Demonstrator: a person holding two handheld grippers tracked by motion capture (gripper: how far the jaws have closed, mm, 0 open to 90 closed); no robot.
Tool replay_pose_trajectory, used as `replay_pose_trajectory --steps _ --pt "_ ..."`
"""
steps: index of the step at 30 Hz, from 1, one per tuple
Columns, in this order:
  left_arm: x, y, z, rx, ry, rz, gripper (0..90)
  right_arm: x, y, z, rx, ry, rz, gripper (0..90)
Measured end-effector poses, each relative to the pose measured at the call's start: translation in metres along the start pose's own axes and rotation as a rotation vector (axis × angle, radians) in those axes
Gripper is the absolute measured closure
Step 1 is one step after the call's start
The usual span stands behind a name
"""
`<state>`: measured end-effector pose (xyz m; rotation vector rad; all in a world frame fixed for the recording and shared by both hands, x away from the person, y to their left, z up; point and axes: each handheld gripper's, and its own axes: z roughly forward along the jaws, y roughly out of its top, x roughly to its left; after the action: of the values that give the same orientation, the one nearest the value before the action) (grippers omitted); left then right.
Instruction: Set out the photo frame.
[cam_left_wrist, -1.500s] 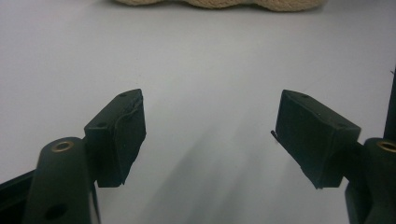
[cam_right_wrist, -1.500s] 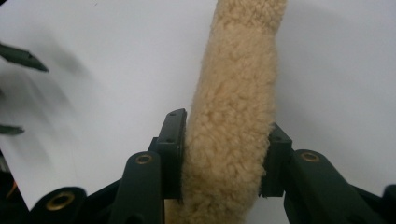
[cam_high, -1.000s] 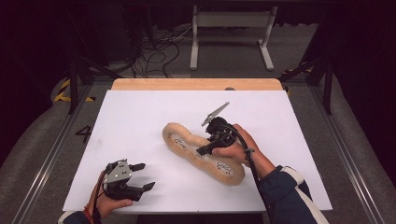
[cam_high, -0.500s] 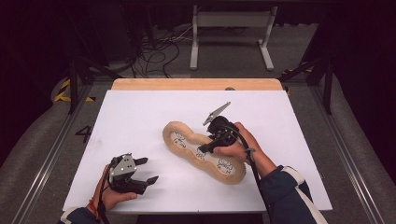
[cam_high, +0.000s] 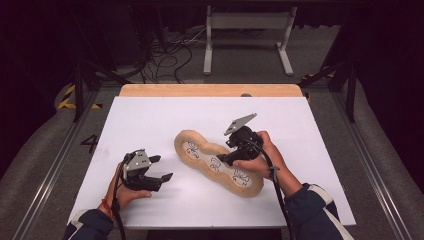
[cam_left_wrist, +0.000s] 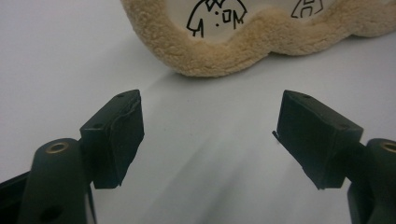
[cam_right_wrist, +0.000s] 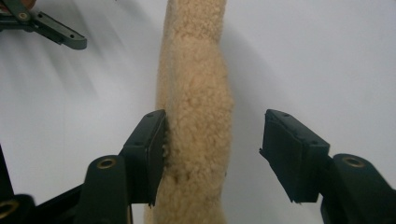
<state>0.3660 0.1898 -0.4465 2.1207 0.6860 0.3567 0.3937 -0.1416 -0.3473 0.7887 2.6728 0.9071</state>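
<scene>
Item: fleece insole — tan pile rim, white face with black line drawings, flat on the white table at centre frame in the high view. Its long axis ran from upper left to lower right.

Right gripper: I had it over the insole's middle, much the nearer tool. In the right gripper view the fleece edge rose straight up the frame between the jaws; one pad touched the pile, the other stood clear with white table showing in the gap. The jaws had just been opening, so I logged no grip, only a straddle.

Left gripper: lower left of the high view, jaws wide apart, nothing between them. In the left gripper view the insole's rounded end lay ahead at the top of frame, bare table between — the approach I judged would run toward that end.
</scene>
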Motion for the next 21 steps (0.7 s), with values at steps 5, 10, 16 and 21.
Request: replay_pose_trajectory --steps 5,10,16,21 --pt "0.006 0.012 0.012 -0.001 0.000 0.004 18.5 0.004 -0.006 -0.016 -0.040 -0.026 -0.006 35.9" --pt "0.010 0.022 0.023 -0.006 0.009 -0.001 18.5 0.001 -0.014 -0.030 -0.092 -0.052 0.033 34.4" --pt "0.012 0.030 0.033 -0.001 0.018 0.004 20.2 0.003 -0.040 -0.043 -0.159 -0.083 0.062 37.2" --pt "0.016 0.038 0.036 -0.030 0.022 -0.011 22.0 0.009 -0.068 -0.052 -0.235 -0.092 0.103 40.4"
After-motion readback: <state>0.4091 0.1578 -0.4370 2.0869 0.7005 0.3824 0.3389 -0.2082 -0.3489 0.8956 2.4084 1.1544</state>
